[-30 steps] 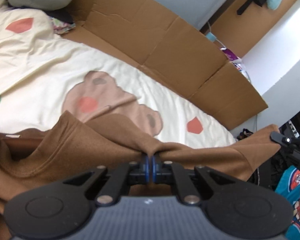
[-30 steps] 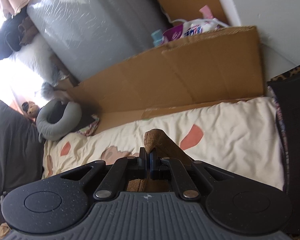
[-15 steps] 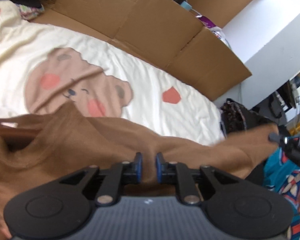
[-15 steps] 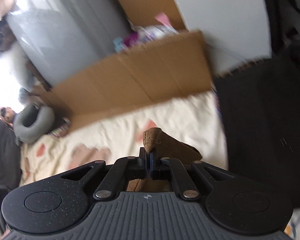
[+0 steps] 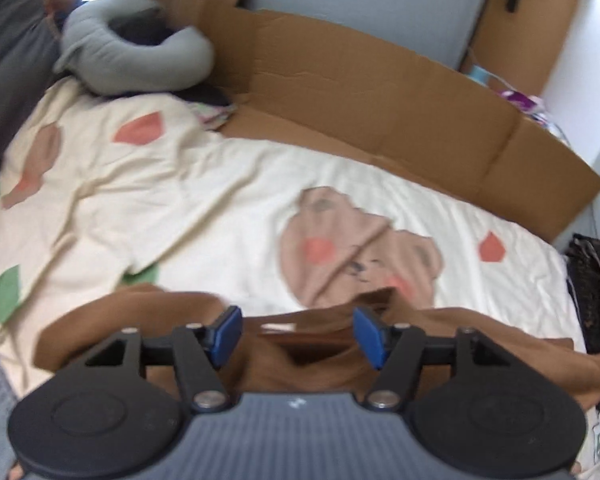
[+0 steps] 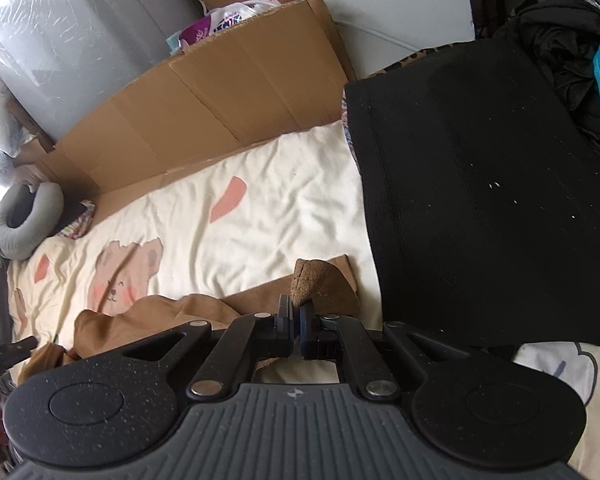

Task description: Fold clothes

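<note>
Pinching a corner of the brown shirt (image 6: 320, 280), the right gripper (image 6: 296, 330) has its jaws clenched on the cloth near the bed's (image 6: 260, 220) right edge. The left gripper (image 5: 296, 334) hangs over the shirt near the bed's near edge with its jaws opening; the blue pads (image 5: 226, 332) stand apart and press on nothing, though the cloth lies under the gap between them.

A black mat (image 6: 480, 200) covers the bed's right end, just beside the pinched corner. A grey neck pillow (image 5: 136, 64) sits at the far left corner, with a dark cushion (image 5: 8, 60) beside it. A flattened cardboard sheet (image 5: 360, 92) stands along the bed's far edge like a low wall.

The shirt is plain brown, rumpled, spread loosely along the near edge, with one fold opening into a dark pocket between the left pads.

The bed's cover is cream, printed with bear (image 5: 360, 248) faces and pink and green patches, and wrinkled. Behind the cardboard stand a grey plastic-wrapped mattress (image 6: 80, 40), a white wall (image 6: 380, 0) and some bags (image 6: 228, 20).
</note>
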Available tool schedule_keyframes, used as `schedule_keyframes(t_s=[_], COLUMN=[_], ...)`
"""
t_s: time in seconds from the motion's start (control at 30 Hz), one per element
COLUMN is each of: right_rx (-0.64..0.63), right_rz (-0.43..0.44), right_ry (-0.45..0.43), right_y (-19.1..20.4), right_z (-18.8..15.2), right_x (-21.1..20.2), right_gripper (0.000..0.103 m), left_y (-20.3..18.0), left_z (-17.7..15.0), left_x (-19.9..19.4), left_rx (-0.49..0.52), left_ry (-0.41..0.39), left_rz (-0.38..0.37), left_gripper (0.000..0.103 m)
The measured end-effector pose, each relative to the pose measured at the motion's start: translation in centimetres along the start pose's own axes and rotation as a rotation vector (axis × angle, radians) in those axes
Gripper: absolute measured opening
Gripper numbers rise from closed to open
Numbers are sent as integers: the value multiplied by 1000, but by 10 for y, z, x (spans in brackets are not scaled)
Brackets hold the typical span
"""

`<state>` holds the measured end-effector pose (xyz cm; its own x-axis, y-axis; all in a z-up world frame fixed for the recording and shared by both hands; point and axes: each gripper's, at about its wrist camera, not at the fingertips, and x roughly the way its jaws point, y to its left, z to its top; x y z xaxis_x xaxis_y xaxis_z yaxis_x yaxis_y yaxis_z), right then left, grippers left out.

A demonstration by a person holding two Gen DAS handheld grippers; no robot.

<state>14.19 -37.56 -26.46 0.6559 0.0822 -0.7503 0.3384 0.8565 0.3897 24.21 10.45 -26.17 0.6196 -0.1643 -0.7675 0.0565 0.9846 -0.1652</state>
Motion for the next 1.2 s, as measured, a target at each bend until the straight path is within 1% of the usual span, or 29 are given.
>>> schedule_keyframes(t_s=[0.13, 0.2, 0.3, 0.33, 0.37, 0.4, 0.43, 0.67, 0.87, 1.0, 1.2], right_rx=[-14, -12, -12, -7, -2, 3, 8, 12, 3, -4, -17], right_rz=[-22, -35, -53, -58, -63, -68, -73, -92, -105, -118, -134], right_ry=[23, 41, 65, 73, 81, 88, 96, 120, 120, 119, 129], right_y=[-2, -4, -10, -13, -15, -18, -20, -28, -29, -29, -27], right_z=[-7, -13, -23, -26, -29, -32, -35, -44, -43, -43, -43], right_x=[3, 5, 8, 9, 10, 11, 12, 16, 16, 15, 14], right_gripper=[1, 1, 1, 1, 1, 1, 1, 1, 1, 1, 1], left_y=[10, 13, 17, 19, 21, 24, 27, 58, 89, 109, 141], left_z=[3, 2, -2, -3, -5, -5, -5, 6, 8, -1, -23], left_x=[5, 15, 30, 31, 31, 30, 27, -19, -57, -82, -115], left_rx=[71, 106, 138, 136, 131, 125, 119, 79, 42, 21, -32], left_ry=[9, 31, 55, 59, 65, 71, 75, 29, 19, 31, 60], left_rz=[51, 67, 116, 118, 112, 110, 110, 125, 172, 213, 272], left_gripper=[66, 66, 56, 47, 28, 18, 5, 3, 2, 2, 2])
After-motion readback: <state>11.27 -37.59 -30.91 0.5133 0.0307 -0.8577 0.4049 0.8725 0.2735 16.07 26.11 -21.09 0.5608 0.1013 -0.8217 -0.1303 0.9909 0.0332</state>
